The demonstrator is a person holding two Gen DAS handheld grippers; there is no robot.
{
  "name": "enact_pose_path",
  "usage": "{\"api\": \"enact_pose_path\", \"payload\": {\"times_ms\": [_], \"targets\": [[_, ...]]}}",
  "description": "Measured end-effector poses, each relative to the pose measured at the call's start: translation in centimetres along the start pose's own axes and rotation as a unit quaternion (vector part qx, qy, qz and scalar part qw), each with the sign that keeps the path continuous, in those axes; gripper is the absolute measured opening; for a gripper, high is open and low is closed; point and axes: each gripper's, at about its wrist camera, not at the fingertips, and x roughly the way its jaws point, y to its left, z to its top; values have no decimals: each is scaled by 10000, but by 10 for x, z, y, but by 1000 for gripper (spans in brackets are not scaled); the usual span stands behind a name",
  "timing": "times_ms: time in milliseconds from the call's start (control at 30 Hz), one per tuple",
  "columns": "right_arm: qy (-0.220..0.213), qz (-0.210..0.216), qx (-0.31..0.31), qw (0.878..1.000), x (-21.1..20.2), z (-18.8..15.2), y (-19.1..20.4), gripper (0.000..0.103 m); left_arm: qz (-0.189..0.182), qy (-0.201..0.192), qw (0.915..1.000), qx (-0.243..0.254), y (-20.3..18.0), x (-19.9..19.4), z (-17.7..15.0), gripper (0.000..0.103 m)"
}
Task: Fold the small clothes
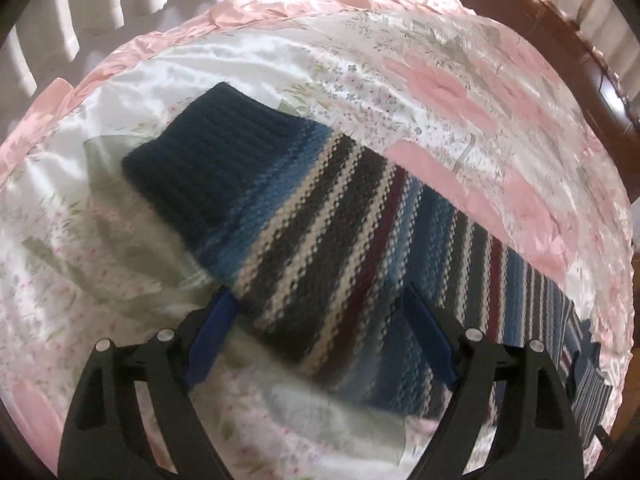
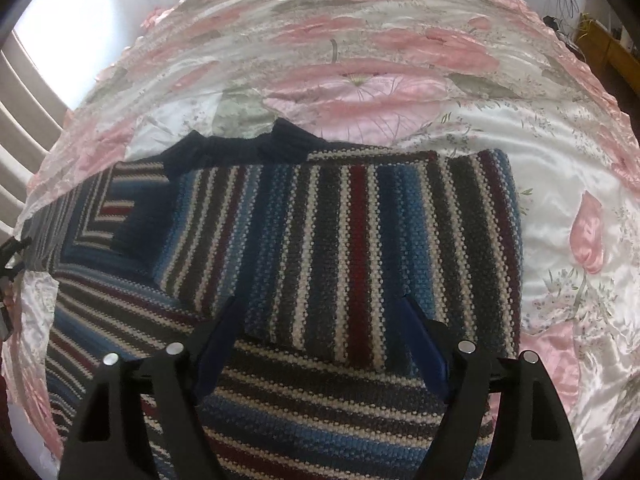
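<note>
Striped knit sweater [image 2: 340, 248] lies flat on the floral bedspread [image 2: 560, 168]. Left gripper [image 1: 316, 308], jaws wide, straddles the outstretched sleeve [image 1: 248, 200], whose long axis runs away up-left. Right gripper [image 2: 320, 312] hovers wide over the sweater's folded body.

Striped knit sweater [image 2: 340, 248] covered the near bedspread [image 2: 560, 184]. Far and right satin lay bare. Wooden headboard [image 1: 560, 40] bounded one edge.

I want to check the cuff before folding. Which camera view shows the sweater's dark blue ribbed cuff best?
The left wrist view: the dark blue ribbed cuff lies whole and near, ahead of the open left gripper. The right wrist view shows only dark knit edges, far off.
</note>
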Motion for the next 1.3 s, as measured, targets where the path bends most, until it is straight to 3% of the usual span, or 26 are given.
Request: {"api": "enact_pose_path", "payload": {"times_ms": [133, 233, 367, 400, 600, 867, 1100, 1300], "targets": [[10, 26, -30, 10000, 7, -2, 1, 80, 215, -134, 9995, 182, -12, 10, 2, 77], [30, 25, -55, 10000, 11, -4, 0, 80, 315, -216, 9988, 299, -17, 9, 1, 61], [44, 28, -8, 10000, 12, -7, -4, 80, 110, -222, 9995, 210, -19, 8, 3, 19], [29, 29, 9, 10000, 10, -7, -6, 80, 42, -215, 9996, 190, -21, 8, 3, 15], [-82, 61, 60, 9999, -1, -8, -16, 80, -98, -549, 9981, 264, -39, -8, -3, 13], [-81, -54, 146, 9998, -6, -13, -33, 80, -366, -889, 9910, 930, -100, -37, -24, 12], [13, -56, 273, 9996, 1, -18, -51, 80, -813, -840, 9799, 1615, -178, -47, -60, 12], [-38, 104, 318, 9994, 4, -22, -61, 79, -1239, -782, 9654, 2157, -247, -54, -102, 12]]}}
